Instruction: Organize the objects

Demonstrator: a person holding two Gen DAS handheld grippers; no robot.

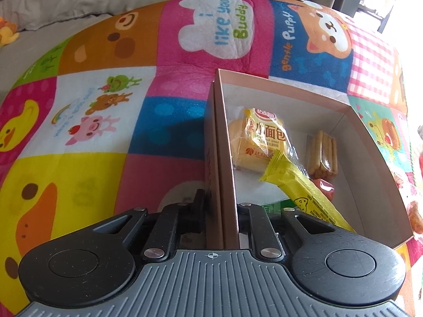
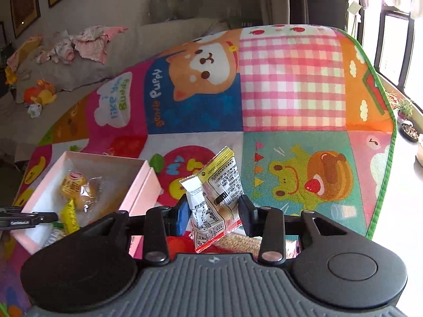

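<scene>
1. Play mat (image 2: 290, 84): padded, quilted patchwork of bright cartoon squares with a green stitched edge. It covers most of both views.
2. Box (image 1: 375, 158): shallow rectangular cardboard, pink outside, white inside, sitting open on the mat.
3. In the box: a bread bun (image 1: 253, 142) in crinkly clear and yellow wrap, a long yellow foil packet (image 1: 298, 187) lying diagonal over it, and a bundle of ridged biscuit sticks (image 1: 322, 155) in clear film nearer the far wall. There is a small glossy red item beside the sticks; I can't tell what it is.
4. Left gripper (image 1: 222, 206): angled down, jaws pinched on the box's near side wall, one finger outside and one inside.
5. Right gripper (image 2: 214, 208): angled down, just right of the box, over the mat. Jaws clamped on a snack packet (image 2: 216, 192), a crumpled plastic sachet in white and yellow with dense print and a red seam at the bottom. It stands roughly upright between the fingers.
6. Hard to read: the packet's lower end is cut off by the gripper body. More wrapped snacks lie below it, mostly hidden. The box's right corner in the left wrist view washes out in window glare.
</scene>
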